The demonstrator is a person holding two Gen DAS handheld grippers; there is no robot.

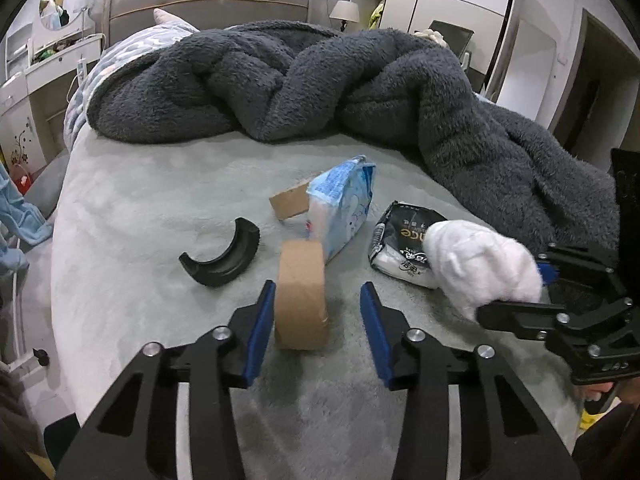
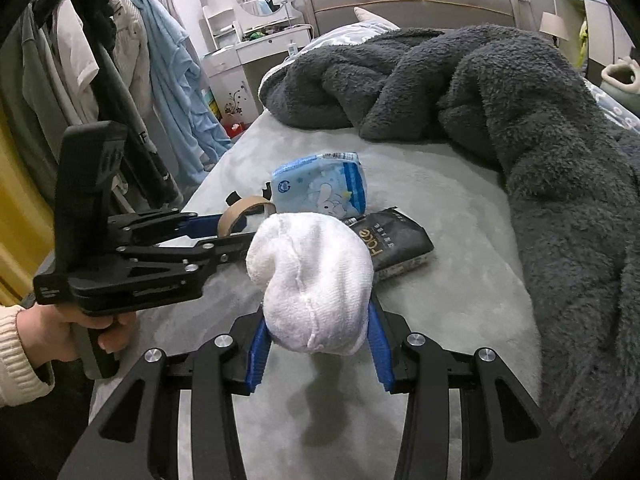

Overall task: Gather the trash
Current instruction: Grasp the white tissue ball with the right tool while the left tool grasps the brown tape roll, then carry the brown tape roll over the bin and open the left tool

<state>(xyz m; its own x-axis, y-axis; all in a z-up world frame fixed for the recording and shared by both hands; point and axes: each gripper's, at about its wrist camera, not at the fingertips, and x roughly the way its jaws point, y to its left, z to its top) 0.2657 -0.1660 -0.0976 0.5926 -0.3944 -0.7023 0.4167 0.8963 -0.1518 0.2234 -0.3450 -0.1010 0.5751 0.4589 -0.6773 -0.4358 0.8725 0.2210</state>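
While the right gripper [image 2: 318, 344] is clamped on a balled white sock [image 2: 312, 284] and holds it clear above the bed [image 1: 140, 216], the left gripper [image 1: 318, 308] straddles a brown tape roll [image 1: 302, 296] that stands on edge near the foot edge of the bed. Its left pad lies against the roll's side, but a clear gap shows at the right pad, so the jaws are not yet pressing on it. No earlier view is to hand, so I judge only from this.

The step in hand looks to be picking up the roll. To do it well, the left gripper should shift a little so the roll sits midway between the pads, then close squarely on its flat faces; a lopsided squeeze may tip or roll it across the soft cover. Going slightly deeper would give the pads more cardboard to bite.

Beyond the roll, toward the middle of the bed, lie a blue tissue pack [image 1: 342, 208], a black tissue pack [image 1: 400, 248], a cardboard piece [image 1: 288, 205] and a black curved part [image 1: 222, 258]. Whether the blue pack touches the roll is hard to tell from here. A grey fleece blanket [image 1: 320, 80] is heaped along the head end.
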